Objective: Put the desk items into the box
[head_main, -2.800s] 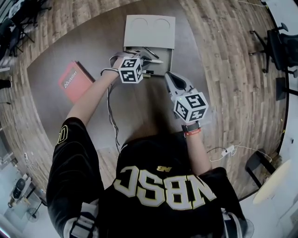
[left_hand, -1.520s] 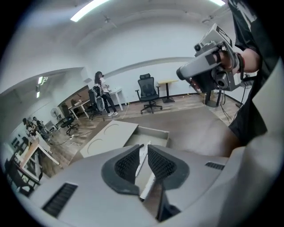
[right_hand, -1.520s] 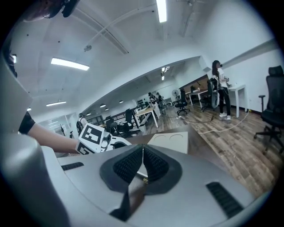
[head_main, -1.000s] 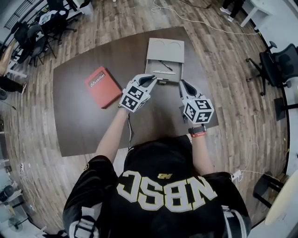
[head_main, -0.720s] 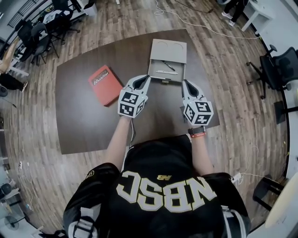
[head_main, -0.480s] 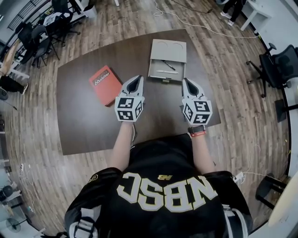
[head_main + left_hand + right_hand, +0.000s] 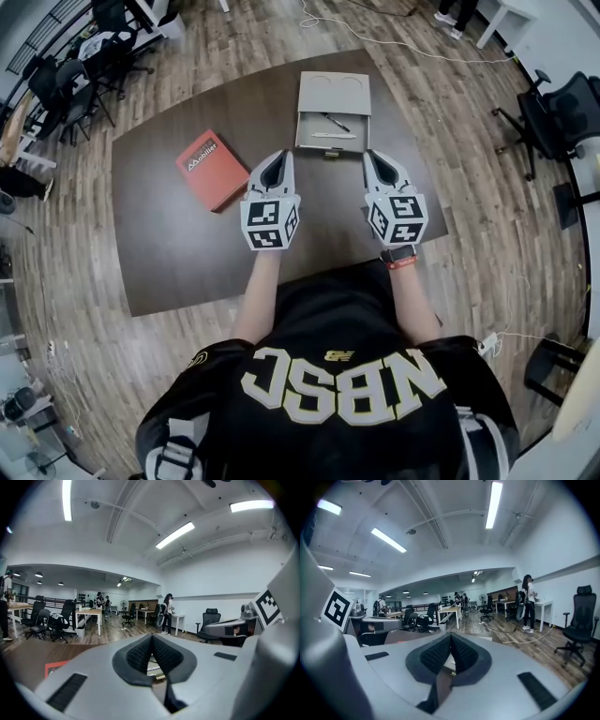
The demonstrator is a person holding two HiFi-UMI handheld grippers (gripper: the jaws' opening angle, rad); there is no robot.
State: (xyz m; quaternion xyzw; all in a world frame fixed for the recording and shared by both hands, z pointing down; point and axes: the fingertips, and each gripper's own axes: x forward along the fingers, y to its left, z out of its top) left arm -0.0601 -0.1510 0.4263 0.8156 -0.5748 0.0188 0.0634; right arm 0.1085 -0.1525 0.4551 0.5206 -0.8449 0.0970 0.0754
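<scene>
Hand-held grippers: two, side by side above the near half of the table (image 7: 169, 253), each with one marker cube.
- The left hand-held gripper (image 7: 278, 156) has its jaws pressed together with nothing between them; the left gripper view shows the black pads meeting in a line.
- The right hand-held gripper (image 7: 373, 155) is the same: pads closed on each other, empty.

Box (image 7: 307, 131): one, grey, open, at the far middle of the table just beyond both gripper tips. Its lid (image 7: 334, 89) is folded back flat and has two round recesses.

Inside the box, three items:
- One black pen (image 7: 335, 122), lying slanted.
- One white pen-like stick (image 7: 334, 136) below the pen.
- One small piece (image 7: 328, 153) at the near wall, too small to identify.

Red book (image 7: 211, 170): one, flat on the table left of the box and well apart from it. It carries white lettering that looks like "Mobilier".

Other writing: large "NBSC" across the person's black shirt (image 7: 342, 394), with a small logo above it.

Wristband (image 7: 399, 262): one, orange-red, on the right wrist.
</scene>
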